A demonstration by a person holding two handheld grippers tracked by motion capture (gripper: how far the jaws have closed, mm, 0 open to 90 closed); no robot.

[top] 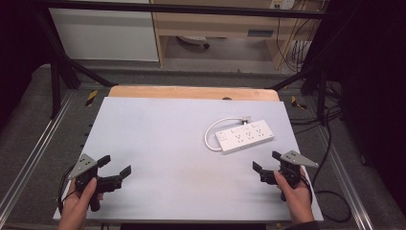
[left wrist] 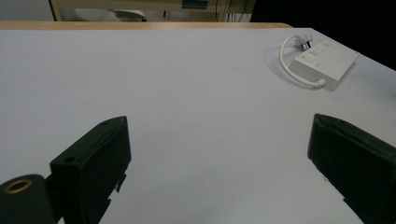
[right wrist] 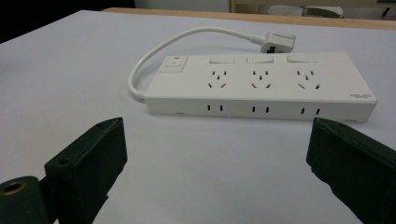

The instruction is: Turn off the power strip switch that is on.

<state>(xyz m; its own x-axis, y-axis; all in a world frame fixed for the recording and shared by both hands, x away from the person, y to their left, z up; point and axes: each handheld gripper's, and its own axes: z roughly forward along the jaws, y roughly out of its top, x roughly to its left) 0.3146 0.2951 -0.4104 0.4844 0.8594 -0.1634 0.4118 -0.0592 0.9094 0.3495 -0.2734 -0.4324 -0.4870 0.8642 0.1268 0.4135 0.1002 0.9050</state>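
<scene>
1. Power strip work has not begun, as I judge it: the white strip lies flat on the right half of the bench, well apart from both of my tools, untouched and with nothing plugged into it.
2. My bench is one pale sheet laid over a wooden top whose far edge shows beyond it; the strip with its cord is all it carries.
3. I count one power strip. In the right gripper view it shows three sets of top sockets, three rocker switches behind them, one larger switch at the cord end, and three pairs of slots along the near side.
4. My right hand-held gripper is the nearer one, just short of the strip's near long side, jaws spread wide and empty, facing it squarely.
5. My left hand-held gripper hovers over the bare left side, jaws also spread wide, gripping nothing.
6. One white cord loops from the strip's left end round behind it.
7. One plug lies behind the strip, loose on the bench.
8. All of it is left: reaching, gripping, and whatever follows with the plug or strip.
</scene>
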